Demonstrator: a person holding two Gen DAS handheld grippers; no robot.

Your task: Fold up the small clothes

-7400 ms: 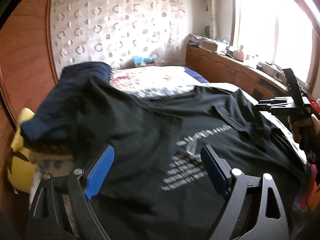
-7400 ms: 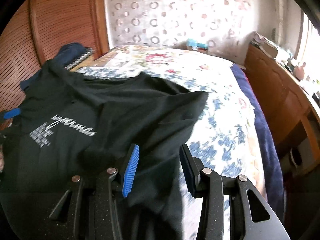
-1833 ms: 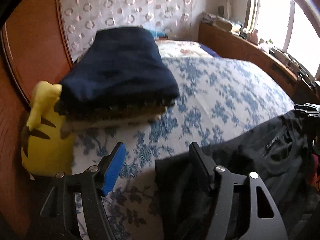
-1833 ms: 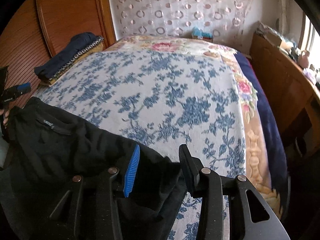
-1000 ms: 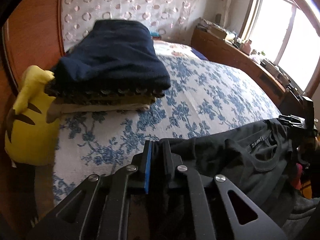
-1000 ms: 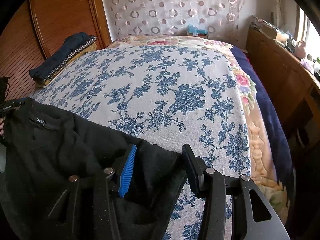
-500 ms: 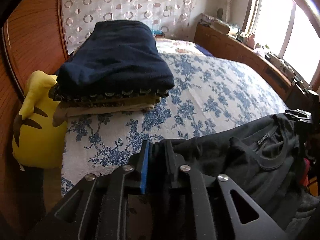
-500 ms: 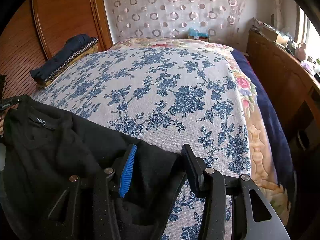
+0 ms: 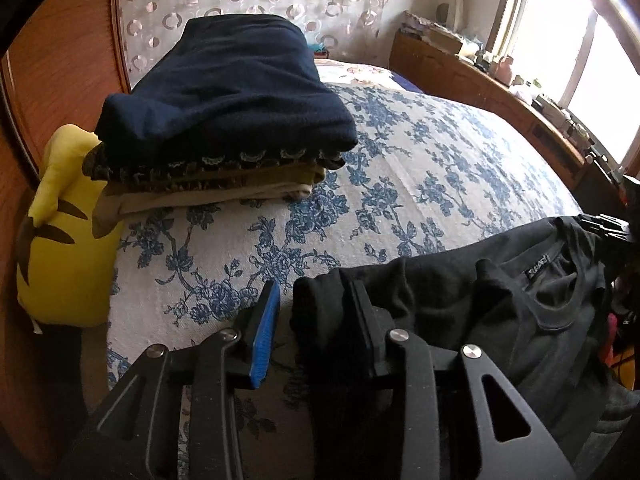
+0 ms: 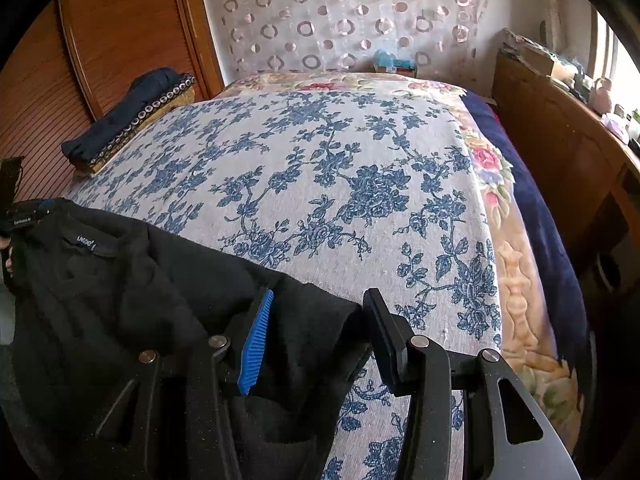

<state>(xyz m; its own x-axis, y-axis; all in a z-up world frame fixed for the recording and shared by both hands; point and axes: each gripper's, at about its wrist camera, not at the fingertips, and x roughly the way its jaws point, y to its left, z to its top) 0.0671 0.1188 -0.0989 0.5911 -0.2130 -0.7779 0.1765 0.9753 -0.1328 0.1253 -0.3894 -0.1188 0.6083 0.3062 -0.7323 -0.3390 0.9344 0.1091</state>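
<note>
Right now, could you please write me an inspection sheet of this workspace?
Surface: bed with blue-flowered cover.
Job's things: black shirt bunched at the near edge, collar label showing.
Clutter: stack of folded clothes, navy on top; yellow plush toy beside it.
Grippers: left gripper jaws have just been opening, shirt cloth between them; right gripper open, shirt cloth between the jaws.
Cables: nothing seen.
Surroundings: wooden wardrobe, patterned curtain, window, wooden shelf.

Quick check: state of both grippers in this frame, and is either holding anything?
Left gripper: open, fingers just opened, black T-shirt edge loose between them.
Right gripper: open, T-shirt fabric between the fingers, not clamped.
</note>
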